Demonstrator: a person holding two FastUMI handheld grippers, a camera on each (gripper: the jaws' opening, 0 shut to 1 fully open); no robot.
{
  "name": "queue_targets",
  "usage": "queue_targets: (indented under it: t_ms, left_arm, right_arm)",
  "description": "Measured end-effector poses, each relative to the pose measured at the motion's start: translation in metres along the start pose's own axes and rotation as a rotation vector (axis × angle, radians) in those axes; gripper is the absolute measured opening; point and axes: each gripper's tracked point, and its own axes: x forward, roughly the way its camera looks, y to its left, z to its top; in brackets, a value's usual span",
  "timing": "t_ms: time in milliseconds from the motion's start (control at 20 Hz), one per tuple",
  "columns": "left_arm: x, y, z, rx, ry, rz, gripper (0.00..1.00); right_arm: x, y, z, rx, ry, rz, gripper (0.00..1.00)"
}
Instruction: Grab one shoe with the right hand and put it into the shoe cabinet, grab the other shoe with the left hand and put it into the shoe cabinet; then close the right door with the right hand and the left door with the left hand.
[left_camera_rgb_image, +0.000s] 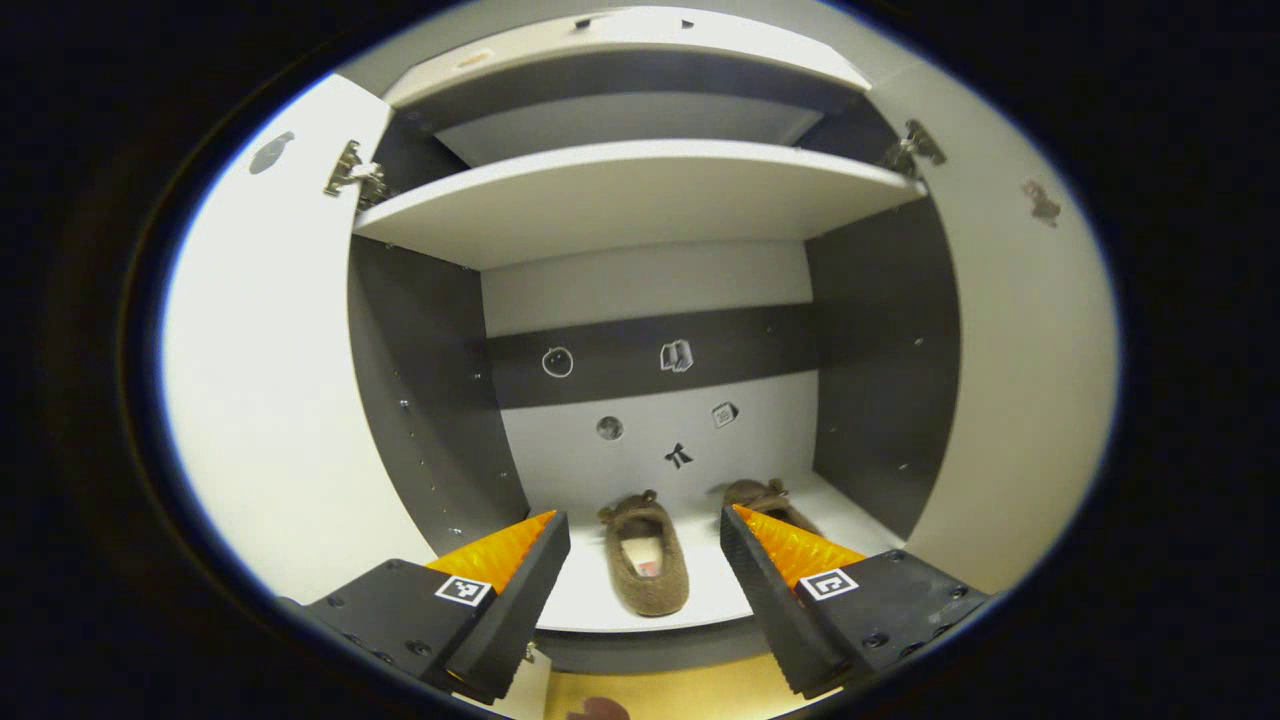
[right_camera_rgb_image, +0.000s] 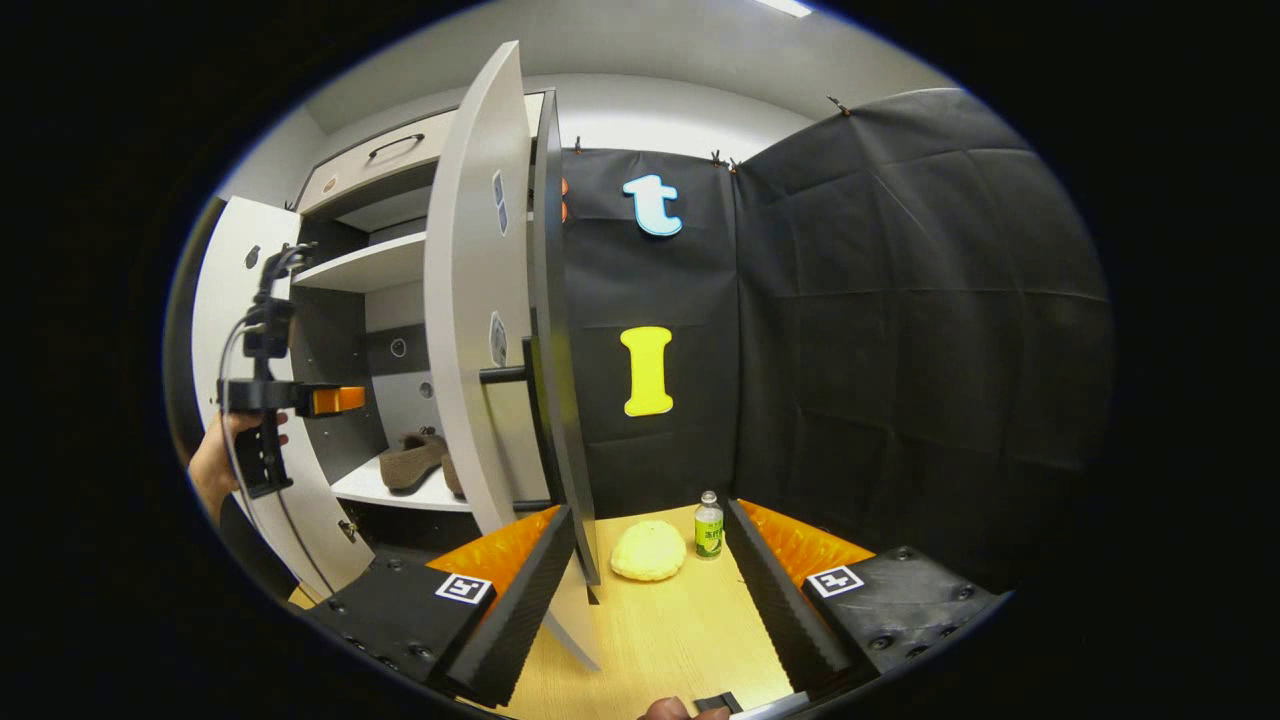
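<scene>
On the bottom shelf of the shoe cabinet (left_camera_rgb_image: 420, 400), two brown shoes (left_camera_rgb_image: 645, 555) (left_camera_rgb_image: 765, 500) sit side by side, both doors (left_camera_rgb_image: 270, 400) (right_camera_rgb_image: 475, 330) open; the left gripper (left_camera_rgb_image: 645, 530) and right gripper (right_camera_rgb_image: 650, 525) hover with fingers spread wide, empty.

A staged recording booth dressed as a home corner, not a lived-in room. The landmark is a white shoe cabinet (right_camera_rgb_image: 470, 330) with grey inner walls, standing on a pale wooden bench (right_camera_rgb_image: 660, 630). Black cloth (right_camera_rgb_image: 900, 330) clipped up as a wall hangs just right of the cabinet, with a plain white wall and ceiling light above. Small printed stickers (left_camera_rgb_image: 677, 356) dot the cabinet's back panel, and square coded markers (right_camera_rgb_image: 464, 588) sit on the gripper in front of it
</scene>
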Motion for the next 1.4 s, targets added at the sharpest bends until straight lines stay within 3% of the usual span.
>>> queue_targets:
  t_ms: [200,450,700,1100,1400]
  left_arm:
    - [-0.052,-0.007,0.004,-0.01,-0.098,0.006,0.99]
    - [-0.104,-0.004,-0.014,-0.054,-0.126,0.036,0.96]
    - [-0.144,0.018,-0.038,-0.077,-0.095,0.076,0.96]
    - [-0.188,0.038,-0.079,-0.019,-0.067,0.036,0.96]
    - [-0.208,0.061,-0.091,-0.012,-0.057,0.014,0.97]
  right_arm:
    - [0.02,-0.004,0.016,-0.02,-0.013,0.016,0.98]
    - [0.038,-0.002,0.022,-0.002,-0.022,0.022,0.98]
    - [0.042,0.004,0.025,0.025,-0.032,0.015,0.98]
    - [0.036,0.008,0.028,-0.002,-0.063,-0.044,0.98]
    - [0.023,0.051,0.021,0.0,-0.07,-0.031,0.98]
